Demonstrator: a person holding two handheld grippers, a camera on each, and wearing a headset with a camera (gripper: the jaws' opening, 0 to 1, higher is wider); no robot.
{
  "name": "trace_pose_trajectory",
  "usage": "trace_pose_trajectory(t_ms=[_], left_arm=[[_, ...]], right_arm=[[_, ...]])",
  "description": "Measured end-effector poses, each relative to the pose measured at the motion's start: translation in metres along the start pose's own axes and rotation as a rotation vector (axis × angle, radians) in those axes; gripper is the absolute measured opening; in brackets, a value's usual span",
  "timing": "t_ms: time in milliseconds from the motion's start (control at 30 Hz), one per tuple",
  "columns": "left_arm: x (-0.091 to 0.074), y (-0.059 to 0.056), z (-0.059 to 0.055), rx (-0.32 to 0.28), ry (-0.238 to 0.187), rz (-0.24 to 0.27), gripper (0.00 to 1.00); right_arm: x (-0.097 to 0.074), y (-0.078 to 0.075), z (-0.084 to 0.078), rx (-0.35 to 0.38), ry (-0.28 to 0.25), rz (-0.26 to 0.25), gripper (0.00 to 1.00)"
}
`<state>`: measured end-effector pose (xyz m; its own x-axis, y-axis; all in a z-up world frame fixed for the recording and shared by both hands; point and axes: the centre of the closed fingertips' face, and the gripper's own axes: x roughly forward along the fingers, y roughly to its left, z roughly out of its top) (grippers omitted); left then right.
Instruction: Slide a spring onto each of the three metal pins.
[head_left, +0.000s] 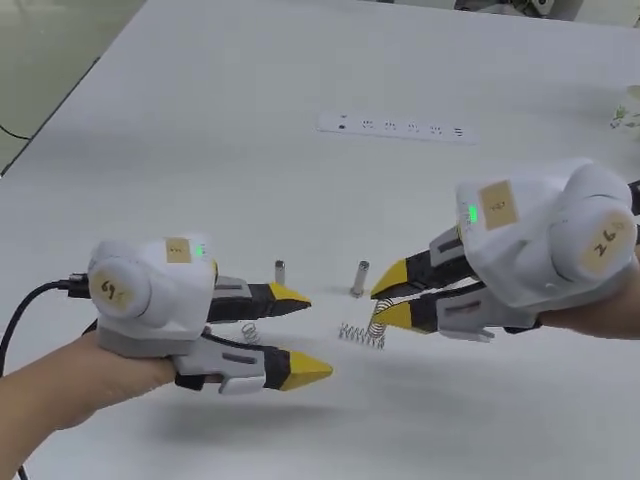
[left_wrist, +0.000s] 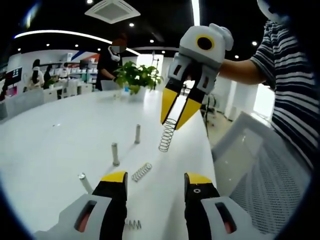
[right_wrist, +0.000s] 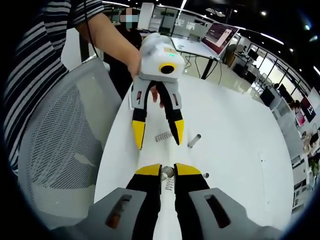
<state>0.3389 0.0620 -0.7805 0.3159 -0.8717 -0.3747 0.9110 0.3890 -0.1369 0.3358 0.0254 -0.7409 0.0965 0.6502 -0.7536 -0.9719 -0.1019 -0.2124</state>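
Two upright metal pins (head_left: 280, 272) (head_left: 360, 278) stand on the white table; the left gripper view shows all three pins (left_wrist: 137, 134) (left_wrist: 115, 154) (left_wrist: 85, 182). My right gripper (head_left: 386, 304) (left_wrist: 175, 117) (right_wrist: 168, 170) is shut on a spring (left_wrist: 167, 135) (right_wrist: 168, 176), which hangs tilted just above the table near the right-hand pin. A second spring (head_left: 358, 335) (left_wrist: 141, 171) lies flat close by. A third spring (head_left: 250, 333) (left_wrist: 132, 225) rests under my left gripper (head_left: 300, 335) (left_wrist: 157, 177) (right_wrist: 157, 132), which stands open and holds nothing.
A white power strip (head_left: 395, 127) lies further back on the table. A mesh chair (left_wrist: 265, 165) (right_wrist: 65, 150) stands at the table's near edge by the person. A potted plant (left_wrist: 137, 75) sits at the far end of the table.
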Motion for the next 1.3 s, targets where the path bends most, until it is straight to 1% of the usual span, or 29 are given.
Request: trace_pose_trajectory(t_ms=[133, 200, 367, 500, 633, 700, 767, 933, 1033, 1133, 1300], left_arm=[[-0.010, 0.007, 0.000, -0.009, -0.013, 0.037, 0.43], [-0.015, 0.011, -0.001, -0.014, -0.020, 0.056, 0.46], [-0.023, 0.018, -0.006, -0.015, -0.021, 0.101, 0.54], [-0.027, 0.020, -0.004, -0.019, -0.041, 0.118, 0.60], [-0.029, 0.023, -0.004, -0.016, -0.051, 0.134, 0.68], [-0.030, 0.023, -0.004, -0.022, -0.058, 0.134, 0.70], [-0.031, 0.024, -0.004, -0.026, -0.066, 0.138, 0.76], [-0.034, 0.024, -0.005, -0.016, -0.071, 0.147, 0.91], [-0.036, 0.024, -0.006, -0.020, -0.081, 0.149, 0.97], [-0.036, 0.023, -0.008, -0.021, -0.078, 0.145, 0.98], [-0.038, 0.023, -0.009, -0.008, -0.080, 0.148, 0.98]], right_arm=[[0.000, 0.000, -0.003, 0.006, 0.006, -0.002, 0.06], [0.000, 0.000, -0.004, 0.008, 0.007, -0.003, 0.06], [-0.001, -0.002, -0.005, 0.012, 0.009, -0.014, 0.06], [-0.002, -0.005, -0.007, 0.019, 0.011, -0.019, 0.06], [-0.003, -0.006, -0.009, 0.023, 0.014, -0.024, 0.06], [-0.004, -0.006, -0.010, 0.028, 0.015, -0.025, 0.06], [-0.005, -0.007, -0.012, 0.031, 0.016, -0.029, 0.06], [-0.009, -0.011, -0.018, 0.048, 0.024, -0.040, 0.06], [-0.011, -0.014, -0.021, 0.056, 0.028, -0.048, 0.06], [-0.013, -0.017, -0.025, 0.067, 0.031, -0.057, 0.06], [-0.016, -0.021, -0.031, 0.083, 0.037, -0.070, 0.06]])
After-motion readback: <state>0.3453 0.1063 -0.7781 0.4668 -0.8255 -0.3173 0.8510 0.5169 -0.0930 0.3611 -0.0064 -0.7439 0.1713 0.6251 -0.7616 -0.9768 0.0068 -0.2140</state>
